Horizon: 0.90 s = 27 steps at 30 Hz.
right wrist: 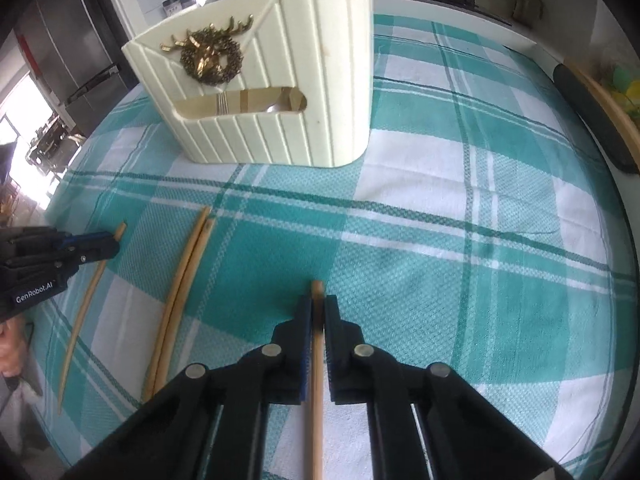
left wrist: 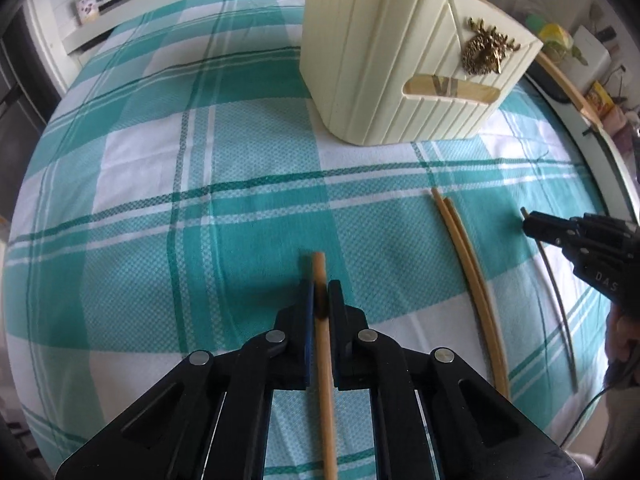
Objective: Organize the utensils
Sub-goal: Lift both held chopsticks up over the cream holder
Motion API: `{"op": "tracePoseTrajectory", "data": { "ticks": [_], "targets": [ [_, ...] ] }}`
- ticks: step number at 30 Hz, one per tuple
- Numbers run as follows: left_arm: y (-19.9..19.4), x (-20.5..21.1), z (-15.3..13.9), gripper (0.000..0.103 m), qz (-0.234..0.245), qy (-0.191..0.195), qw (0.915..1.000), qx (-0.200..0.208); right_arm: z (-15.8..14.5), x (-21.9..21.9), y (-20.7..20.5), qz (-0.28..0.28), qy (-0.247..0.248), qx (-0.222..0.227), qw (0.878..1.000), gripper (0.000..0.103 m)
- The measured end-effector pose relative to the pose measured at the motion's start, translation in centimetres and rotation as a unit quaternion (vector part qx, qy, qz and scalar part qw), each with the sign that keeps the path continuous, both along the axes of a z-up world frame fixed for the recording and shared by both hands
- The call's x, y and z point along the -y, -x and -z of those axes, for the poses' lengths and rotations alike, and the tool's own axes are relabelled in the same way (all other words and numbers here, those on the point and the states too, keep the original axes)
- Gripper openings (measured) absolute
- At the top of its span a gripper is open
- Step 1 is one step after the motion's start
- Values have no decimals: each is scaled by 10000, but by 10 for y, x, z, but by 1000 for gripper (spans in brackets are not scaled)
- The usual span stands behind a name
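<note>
Both claws pinching one chopstick each, left claw point(left wrist: 320, 300) and right claw point(right wrist: 318, 312); holder point(left wrist: 400, 60) at 12 o'clock already has some, chopstick pair point(left wrist: 468, 272) left on counter.

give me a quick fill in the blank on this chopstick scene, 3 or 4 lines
1. The left gripper is shut on one ____.
2. Between the two grippers, ____ chopsticks lie side by side on the checked cloth.
3. The cream holder bears a gold ____ head ornament inside a wreath.
4. The right gripper is ____ on a chopstick of its own.

Missing words: chopstick; two; deer; shut
</note>
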State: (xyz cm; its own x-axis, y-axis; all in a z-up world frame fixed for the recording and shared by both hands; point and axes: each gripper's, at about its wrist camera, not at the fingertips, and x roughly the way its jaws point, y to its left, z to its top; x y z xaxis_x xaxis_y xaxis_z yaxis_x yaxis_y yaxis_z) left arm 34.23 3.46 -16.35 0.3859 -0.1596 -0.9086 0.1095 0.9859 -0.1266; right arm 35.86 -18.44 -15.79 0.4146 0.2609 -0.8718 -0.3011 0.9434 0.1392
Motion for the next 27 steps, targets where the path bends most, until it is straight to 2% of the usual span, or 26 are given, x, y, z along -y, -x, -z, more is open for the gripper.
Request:
{"op": "tracePoseTrajectory", "data": {
  "ticks": [3, 6, 10, 14, 21, 27],
  "targets": [
    [17, -8, -25, 5, -131, 196, 9985, 493, -27, 9, 17, 135, -442, 410, 9981, 6],
    [37, -14, -58, 5, -233, 369, 9947, 928, -62, 14, 41, 164, -674, 889, 9936, 6],
    [63, -21, -108, 5, -250, 616, 9861, 1526, -113, 22, 76, 134, -888, 1582, 9833, 6],
    [94, -24, -144, 5, -248, 764, 9762, 2013, -150, 24, 115, 108, -947, 2223, 9703, 6],
    [123, -26, -182, 5, -299, 917, 9600, 2630, -190, 23, 150, 227, -967, 3129, 9446, 6],
    [124, -29, -205, 5, -327, 986, 9528, 2852, -216, 23, 154, 336, -1169, 3632, 9238, 6]
  ]
}}
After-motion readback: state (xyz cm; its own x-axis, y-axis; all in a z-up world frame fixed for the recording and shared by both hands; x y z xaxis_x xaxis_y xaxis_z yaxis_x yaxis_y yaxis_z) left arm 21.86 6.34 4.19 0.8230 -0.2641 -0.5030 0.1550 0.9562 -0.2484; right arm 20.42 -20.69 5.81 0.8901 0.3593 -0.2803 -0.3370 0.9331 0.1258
